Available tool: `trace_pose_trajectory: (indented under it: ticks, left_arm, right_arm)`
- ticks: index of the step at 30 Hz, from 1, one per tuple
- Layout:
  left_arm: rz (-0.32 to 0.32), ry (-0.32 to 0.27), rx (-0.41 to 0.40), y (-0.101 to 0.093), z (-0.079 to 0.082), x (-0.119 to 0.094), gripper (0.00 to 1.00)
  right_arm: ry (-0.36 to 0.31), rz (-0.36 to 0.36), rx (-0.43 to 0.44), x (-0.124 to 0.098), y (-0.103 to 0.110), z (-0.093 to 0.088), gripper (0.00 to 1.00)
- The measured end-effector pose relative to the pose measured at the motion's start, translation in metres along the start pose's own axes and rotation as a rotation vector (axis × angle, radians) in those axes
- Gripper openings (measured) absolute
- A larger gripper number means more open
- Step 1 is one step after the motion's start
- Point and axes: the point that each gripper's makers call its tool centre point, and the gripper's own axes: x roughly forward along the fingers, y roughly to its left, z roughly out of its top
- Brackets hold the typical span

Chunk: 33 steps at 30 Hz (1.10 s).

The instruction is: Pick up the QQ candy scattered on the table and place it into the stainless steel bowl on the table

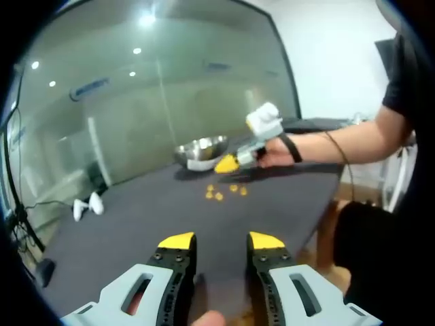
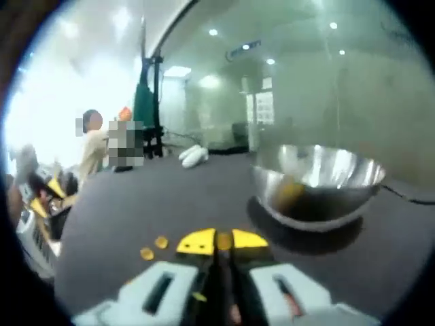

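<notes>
Near the steel bowl, right tool pinches a candy; left tool gapes wide.

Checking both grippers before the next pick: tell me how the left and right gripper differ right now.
The left gripper has its jaws apart with nothing between them; the right gripper is shut on a QQ candy. The left hangs back near the table's edge, while the right is out by the stainless steel bowl, near the loose candies. Both have yellow tips on grey bodies.

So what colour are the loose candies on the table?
Yellow-orange candies, clearest in the left gripper view.
</notes>
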Motion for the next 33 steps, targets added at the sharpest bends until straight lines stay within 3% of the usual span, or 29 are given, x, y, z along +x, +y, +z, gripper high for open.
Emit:
trace_pose_trajectory:
  ticks: [7,11,15,18,23,28,33]
  left_arm:
    - [-0.012,-0.015,0.006,-0.003,0.006,0.004,0.31]
    - [-0.017,-0.010,0.008,-0.004,0.005,0.005,0.31]
    - [-0.021,-0.007,0.010,-0.006,0.005,0.005,0.31]
    - [-0.020,-0.006,0.008,-0.007,0.005,0.006,0.31]
    - [-0.017,-0.009,0.006,-0.008,0.007,0.005,0.31]
    - [-0.012,-0.003,0.006,-0.007,0.005,0.003,0.31]
    - [-0.011,0.000,0.005,-0.006,0.004,0.004,0.31]
  right_arm:
    - [-0.106,-0.037,-0.090,-0.013,-0.019,0.061,0.08]
    - [-0.139,-0.104,-0.150,-0.008,-0.045,0.087,0.08]
    - [-0.150,-0.175,-0.117,0.005,-0.088,0.105,0.08]
    - [-0.166,-0.203,-0.119,0.012,-0.104,0.117,0.08]
    - [-0.144,-0.216,-0.115,0.021,-0.123,0.113,0.08]
    - [-0.108,-0.218,-0.104,0.026,-0.124,0.095,0.08]
    - [-0.099,-0.234,-0.085,0.024,-0.129,0.088,0.09]
